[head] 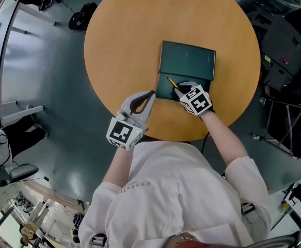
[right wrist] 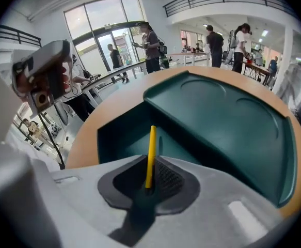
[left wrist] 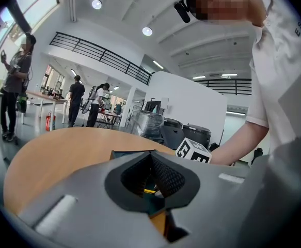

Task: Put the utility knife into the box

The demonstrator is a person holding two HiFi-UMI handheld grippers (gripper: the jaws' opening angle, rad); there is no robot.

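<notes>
A slim yellow utility knife sticks out from between the jaws of my right gripper, which is shut on its near end. In the head view the utility knife points up-left over the open lower half of the dark green box. The box's lid lies flat behind it. The right gripper hovers at the box's near edge. My left gripper rests left of the box near the table's front edge, its fingertips meeting with nothing between them. In its own view the left gripper faces the box and the right gripper's marker cube.
The box sits on a round wooden table over a grey floor. Black cases and equipment stand to the right, and a dark object lies on the floor beyond the table's left side. Several people stand far off.
</notes>
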